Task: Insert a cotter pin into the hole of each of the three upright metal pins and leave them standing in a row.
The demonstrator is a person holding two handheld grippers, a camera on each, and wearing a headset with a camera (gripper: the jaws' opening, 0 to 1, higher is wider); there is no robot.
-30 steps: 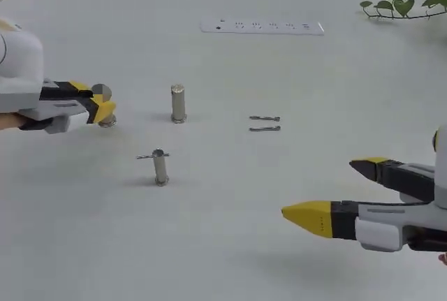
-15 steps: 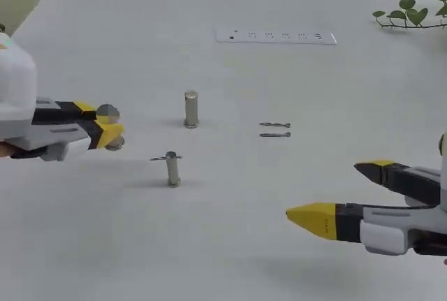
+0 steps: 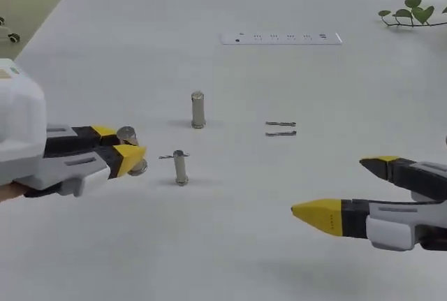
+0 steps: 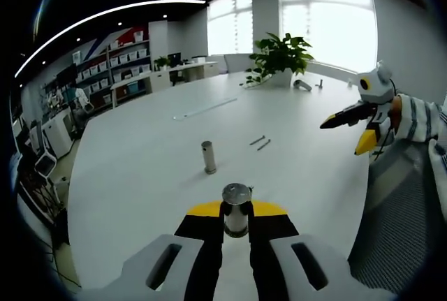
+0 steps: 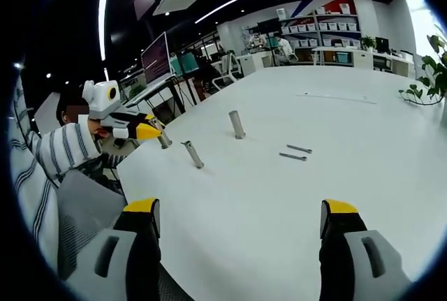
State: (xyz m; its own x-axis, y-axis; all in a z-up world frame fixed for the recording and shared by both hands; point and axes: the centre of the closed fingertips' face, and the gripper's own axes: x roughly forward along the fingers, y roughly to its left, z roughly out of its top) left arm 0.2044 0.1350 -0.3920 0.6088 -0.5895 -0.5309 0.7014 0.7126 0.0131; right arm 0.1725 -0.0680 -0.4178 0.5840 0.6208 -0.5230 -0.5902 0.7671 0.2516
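Note:
My left gripper is shut on a bare metal pin held upright at the left of the white table; in the left gripper view that pin stands between the yellow-tipped jaws. Just right of it stands a second pin with a cotter pin through its top. A third bare pin stands farther back. Two loose cotter pins lie side by side to the right. My right gripper hovers open at the near right, holding nothing; in its own view the jaws are wide apart.
A white power strip lies flat at the back of the table. Plant leaves reach in at the far right corner. The table's left edge runs diagonally at the upper left.
My left gripper has carried its pin toward me and to the right, level with the cottered pin. The right gripper has held its place. The head camera has shifted.

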